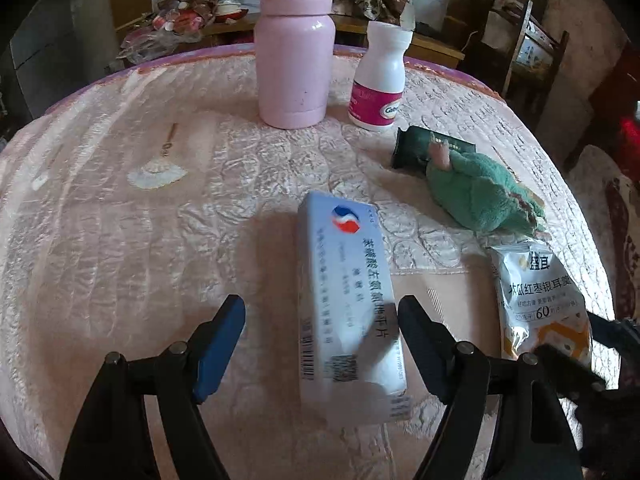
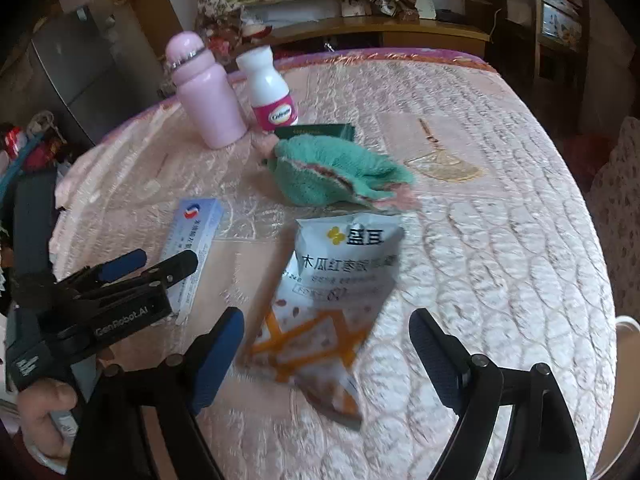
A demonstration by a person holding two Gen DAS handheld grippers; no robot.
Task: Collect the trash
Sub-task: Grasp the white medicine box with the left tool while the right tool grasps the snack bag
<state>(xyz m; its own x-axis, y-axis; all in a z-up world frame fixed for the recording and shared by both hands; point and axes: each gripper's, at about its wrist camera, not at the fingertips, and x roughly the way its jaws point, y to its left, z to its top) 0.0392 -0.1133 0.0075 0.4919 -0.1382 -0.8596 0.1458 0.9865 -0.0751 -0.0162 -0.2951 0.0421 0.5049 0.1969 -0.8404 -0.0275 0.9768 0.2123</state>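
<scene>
A white medicine box (image 1: pixel 348 304) lies flat on the pink quilted table cover (image 1: pixel 120 240). My left gripper (image 1: pixel 322 316) is open with the box between its fingers, its right finger close to the box's edge. The box also shows in the right wrist view (image 2: pixel 192 248), with the left gripper (image 2: pixel 160 264) around it. A white and orange snack packet (image 2: pixel 332 292) lies just ahead of my open, empty right gripper (image 2: pixel 326 332); it shows in the left view (image 1: pixel 540 300) too. A dark green wrapper (image 1: pixel 432 148) lies partly under a green cloth (image 1: pixel 480 200).
A pink flask (image 1: pixel 294 48) and a white pill bottle with a pink label (image 1: pixel 380 80) stand at the table's far side. Wooden chairs (image 1: pixel 532 52) and cluttered furniture stand beyond the table. The table edge drops off to the right (image 2: pixel 600 280).
</scene>
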